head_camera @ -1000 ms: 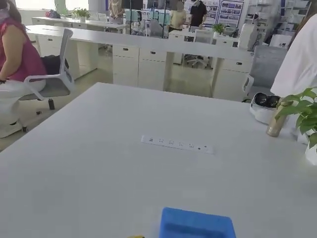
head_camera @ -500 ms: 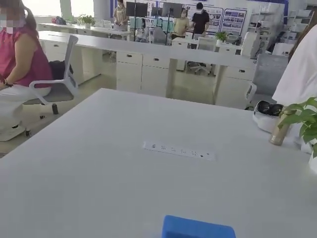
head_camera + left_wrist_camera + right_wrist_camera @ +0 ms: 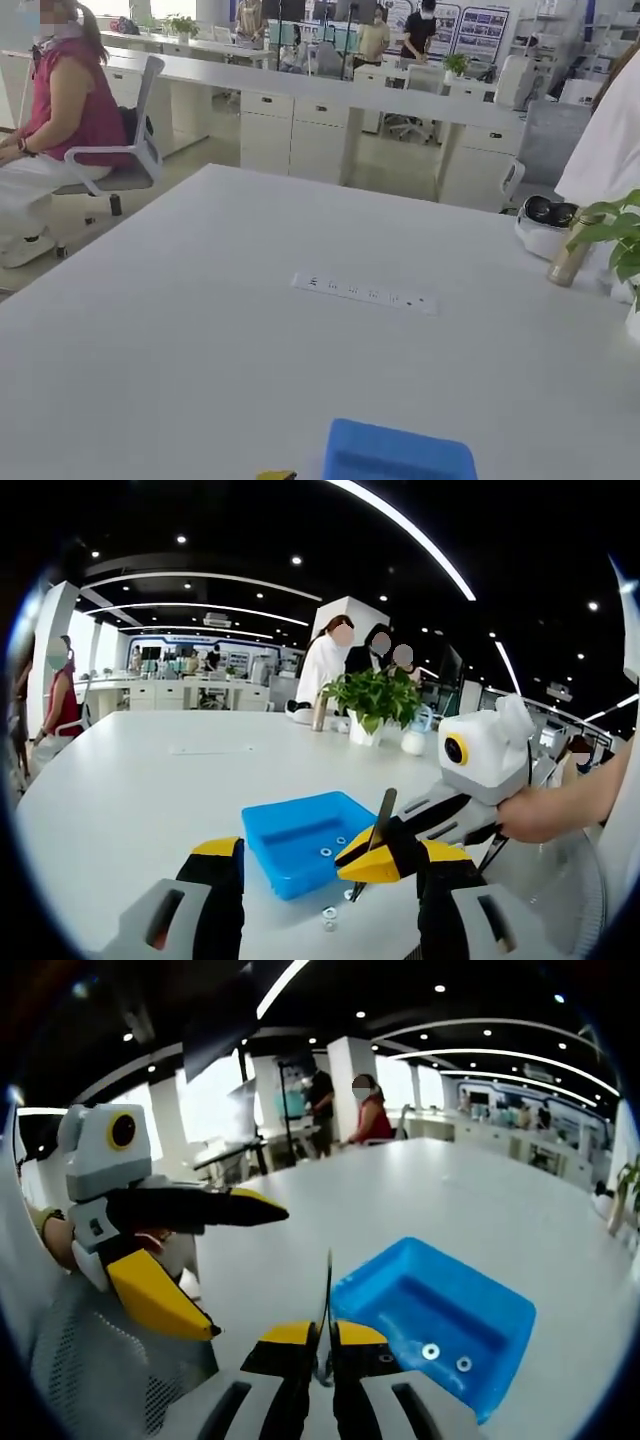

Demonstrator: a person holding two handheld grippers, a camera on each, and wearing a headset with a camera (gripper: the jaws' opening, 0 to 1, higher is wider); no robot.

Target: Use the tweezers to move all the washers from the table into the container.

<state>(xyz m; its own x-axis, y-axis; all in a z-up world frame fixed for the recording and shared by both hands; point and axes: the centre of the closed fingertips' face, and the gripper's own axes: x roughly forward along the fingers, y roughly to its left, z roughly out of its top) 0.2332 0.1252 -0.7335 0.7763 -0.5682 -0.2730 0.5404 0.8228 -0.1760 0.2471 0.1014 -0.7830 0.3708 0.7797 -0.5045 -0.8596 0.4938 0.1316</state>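
Washers: two (image 3: 431, 1351) lying in the blue container (image 3: 440, 1310), which sits toward the near edge of the white worktop (image 3: 200, 330). Two more washers (image 3: 328, 913) lie loose on the worktop just beside the container's near wall. Tweezers (image 3: 328, 1290): pinched between the pressed-together jaws of the right gripper (image 3: 322, 1338), tip down by the loose washers. Left gripper (image 3: 327, 870): jaws spread wide, holding nothing. Power strip (image 3: 365, 293): mid-worktop. Bottle (image 3: 570, 255), potted plant (image 3: 612, 235): far right edge.

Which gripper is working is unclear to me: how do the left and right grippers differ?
The left gripper has jaws spread wide; the right gripper has them closed. The left gripper holds nothing; the right gripper clamps the tweezers. Both have yellow-and-black jaws.
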